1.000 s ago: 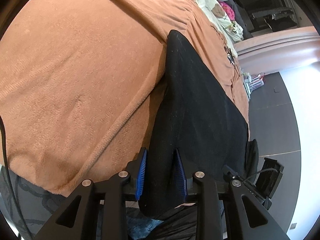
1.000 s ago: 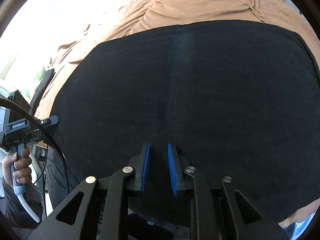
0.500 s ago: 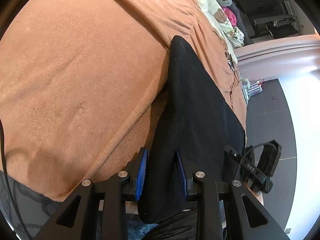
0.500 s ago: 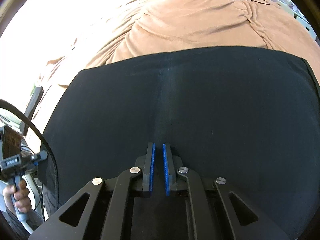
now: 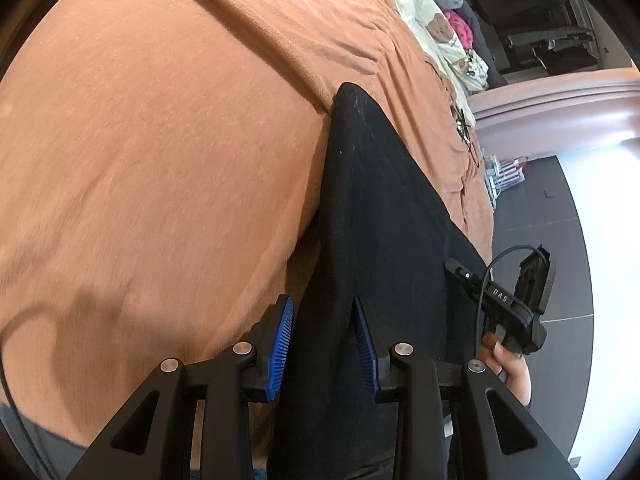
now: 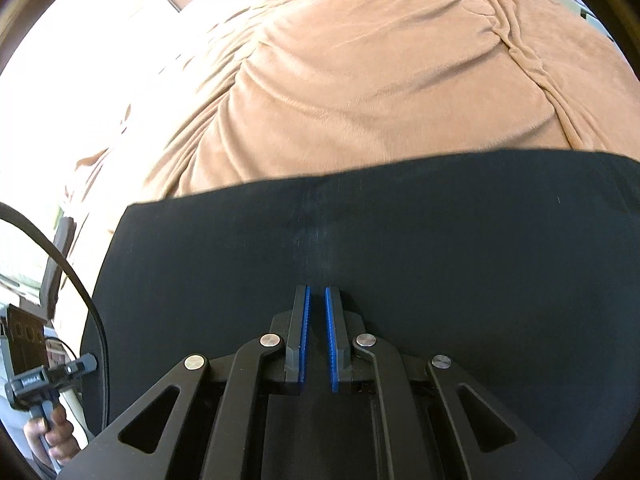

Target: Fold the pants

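The black pants (image 5: 384, 216) lie stretched over an orange-brown blanket (image 5: 160, 160), their far end resting on the bed. My left gripper (image 5: 324, 344) has the near edge of the pants bunched between its blue pads; its jaws are opening, but the cloth still fills the gap. In the right wrist view the pants (image 6: 440, 260) spread as a flat dark sheet in front of my right gripper (image 6: 316, 336), whose pads stand almost together on the cloth's near edge. The right gripper (image 5: 500, 304) also shows at the pants' right side, and the left gripper (image 6: 40, 376) at their left corner.
Pillows and soft toys (image 5: 444, 28) lie at the head of the bed. A dark floor (image 5: 540, 208) runs along the bed's right side, with small items (image 5: 504, 168) on it. A black cable (image 6: 72, 264) loops at the left. A hand (image 6: 52, 436) grips the left handle.
The right gripper's jaws closed and it drew back, so the pants' far edge sits nearer and more blanket shows. In the left view the right gripper rose along the pants' edge. Left jaws widened slightly.
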`<control>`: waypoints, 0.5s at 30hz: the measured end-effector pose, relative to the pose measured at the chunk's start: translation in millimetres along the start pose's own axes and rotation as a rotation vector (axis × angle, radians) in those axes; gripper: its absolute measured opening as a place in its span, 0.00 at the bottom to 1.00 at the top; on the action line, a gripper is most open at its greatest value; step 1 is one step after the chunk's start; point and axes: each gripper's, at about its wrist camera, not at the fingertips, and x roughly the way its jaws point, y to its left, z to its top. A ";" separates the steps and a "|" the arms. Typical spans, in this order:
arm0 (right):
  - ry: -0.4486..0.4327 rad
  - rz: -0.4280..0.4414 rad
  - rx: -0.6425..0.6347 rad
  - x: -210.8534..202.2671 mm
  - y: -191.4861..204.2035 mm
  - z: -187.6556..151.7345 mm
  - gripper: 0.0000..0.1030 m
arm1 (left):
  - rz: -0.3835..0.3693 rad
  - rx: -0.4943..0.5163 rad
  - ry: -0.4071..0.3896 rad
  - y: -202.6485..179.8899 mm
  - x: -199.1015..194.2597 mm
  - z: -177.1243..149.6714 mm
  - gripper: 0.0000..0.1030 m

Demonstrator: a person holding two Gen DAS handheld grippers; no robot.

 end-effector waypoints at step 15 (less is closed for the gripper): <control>0.011 0.038 0.004 5.1 -8.9 1.1 0.04 | 0.034 0.012 0.004 -5.5 12.7 24.7 0.34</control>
